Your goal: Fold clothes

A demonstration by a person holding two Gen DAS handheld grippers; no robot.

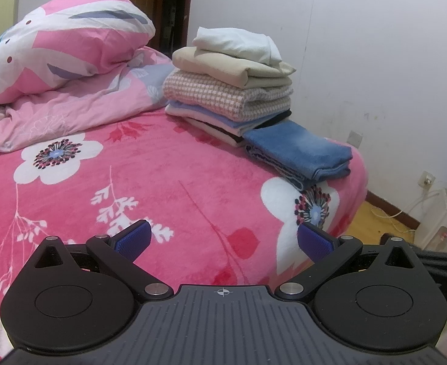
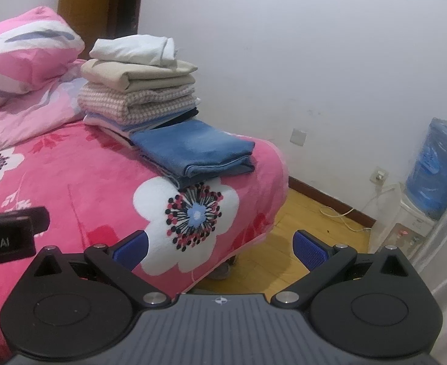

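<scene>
At the bottom of each wrist view the black two-finger grippers fill the foreground. The left gripper (image 1: pixel 223 240) has its blue-padded jaws spread wide with nothing between them, and the right gripper (image 2: pixel 220 246) is spread just as wide and just as empty. Both hang over the near part of the pink floral plush bedspread (image 1: pixel 168 170), which suggests they are between garments, with no cloth in hand. At the left edge of the right wrist view a black bar with white lettering (image 2: pixel 10 237) pokes in (probably part of the other gripper, though I cannot be sure).

Further up, right of centre in the left view, a folded blue fleece garment (image 1: pixel 302 149) lies flat near the bed's far corner, its folded edge facing the cameras. It touches the base of a stack of folded clothes (image 1: pixel 232 88) behind it: white on top, then beige, then a pink-and-white checked piece, then lilac and darker layers. Setting finished pieces against the wall side keeps the middle of the bed free as a folding surface. No unfolded garment shows in either view, so the work looks largely done.

In the upper left sits a rumpled pink-and-white patterned quilt (image 1: pixel 68 45), well apart from the stack. In the right view, beyond the bed's edge, a blue water bottle on a white dispenser (image 2: pixel 436 167) stands on the wooden floor by the white wall (image 2: pixel 314 60), clear of any reach to the bed.
</scene>
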